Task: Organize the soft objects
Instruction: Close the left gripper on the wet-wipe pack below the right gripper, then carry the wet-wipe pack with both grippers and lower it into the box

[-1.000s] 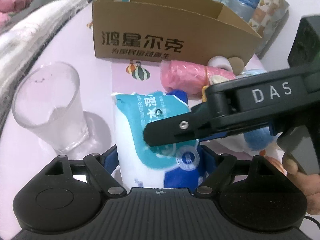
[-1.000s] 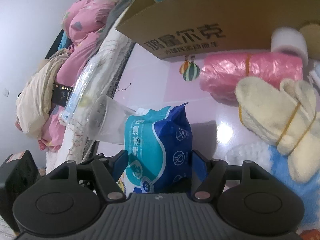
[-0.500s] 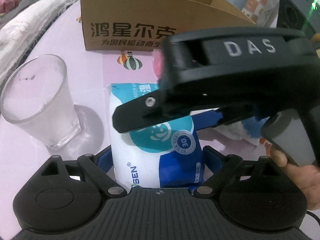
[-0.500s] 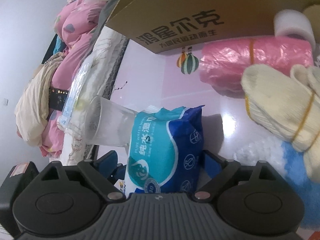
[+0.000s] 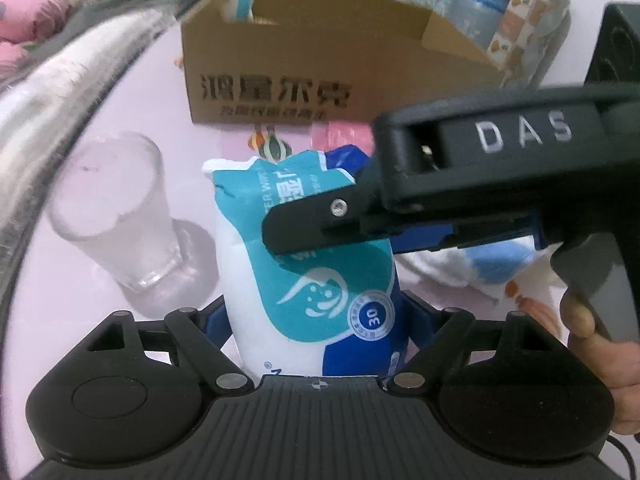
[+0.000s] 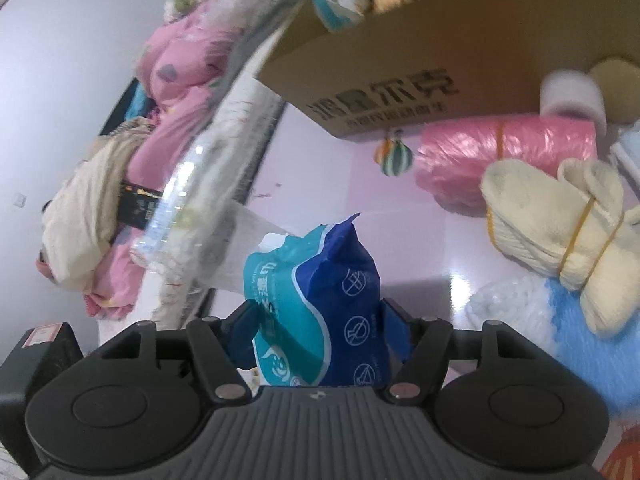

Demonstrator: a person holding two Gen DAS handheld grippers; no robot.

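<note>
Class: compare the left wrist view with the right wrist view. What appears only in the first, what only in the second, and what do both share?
Only the left wrist view: the right gripper's black body marked DAS reaching over the pack, the hand holding it, and a patterned container behind the box.

Only the right wrist view: the banded cream gloves, a white roll and pink bedding.

Both: the wet wipes pack between closing pads, the frosted glass and the cardboard box.

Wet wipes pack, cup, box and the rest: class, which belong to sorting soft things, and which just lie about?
Belong to the job:
wet wipes pack
pink plastic roll
cream gloves bundle
blue and white fluffy cloth
cardboard box

Just lying about:
plastic cup
tape roll
</note>
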